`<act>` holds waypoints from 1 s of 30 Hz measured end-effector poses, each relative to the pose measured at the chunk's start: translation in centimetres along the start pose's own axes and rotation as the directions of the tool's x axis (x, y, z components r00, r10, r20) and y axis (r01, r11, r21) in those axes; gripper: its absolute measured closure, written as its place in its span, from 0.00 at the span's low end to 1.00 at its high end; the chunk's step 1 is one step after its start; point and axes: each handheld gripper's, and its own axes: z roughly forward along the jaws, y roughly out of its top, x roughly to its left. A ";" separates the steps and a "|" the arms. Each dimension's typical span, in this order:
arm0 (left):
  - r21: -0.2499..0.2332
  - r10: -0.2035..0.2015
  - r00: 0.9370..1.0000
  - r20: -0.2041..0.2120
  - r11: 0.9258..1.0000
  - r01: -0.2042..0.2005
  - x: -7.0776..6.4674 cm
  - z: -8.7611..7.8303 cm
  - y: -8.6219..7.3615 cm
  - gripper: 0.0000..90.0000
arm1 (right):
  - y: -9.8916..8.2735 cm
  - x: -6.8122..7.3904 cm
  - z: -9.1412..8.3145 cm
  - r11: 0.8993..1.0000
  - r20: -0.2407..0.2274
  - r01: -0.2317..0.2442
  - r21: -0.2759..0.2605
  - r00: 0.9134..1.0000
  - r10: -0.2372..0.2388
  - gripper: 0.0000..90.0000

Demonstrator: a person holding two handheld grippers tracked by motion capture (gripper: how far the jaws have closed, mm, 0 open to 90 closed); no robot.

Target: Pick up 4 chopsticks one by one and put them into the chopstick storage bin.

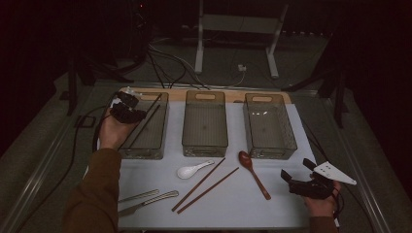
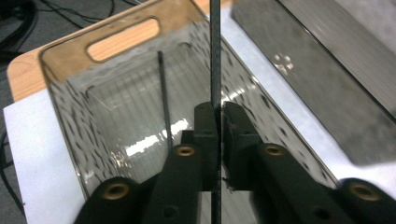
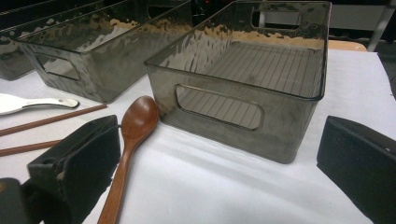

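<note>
Over the tabletop's far left corner, the left gripper (image 2: 218, 140) hovers above the left bin (image 1: 160, 145), its jaws nearly together around a dark chopstick (image 2: 215, 56), whose mate (image 2: 164, 100) already lies inside. This looks like the drop-off; next, I'd judge, the jaws need to part fully. Near the right front corner, the right gripper (image 3: 210, 172) waits with jaws wide apart and empty beside the wooden spoon (image 3: 133, 135).
</note>
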 end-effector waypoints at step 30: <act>-0.097 -0.036 0.999 0.011 0.995 0.037 -2.5 -2.4 -0.4 0.02 | 0.0 0.0 -0.1 1.000 0.004 0.000 -0.002 1.000 0.000 0.00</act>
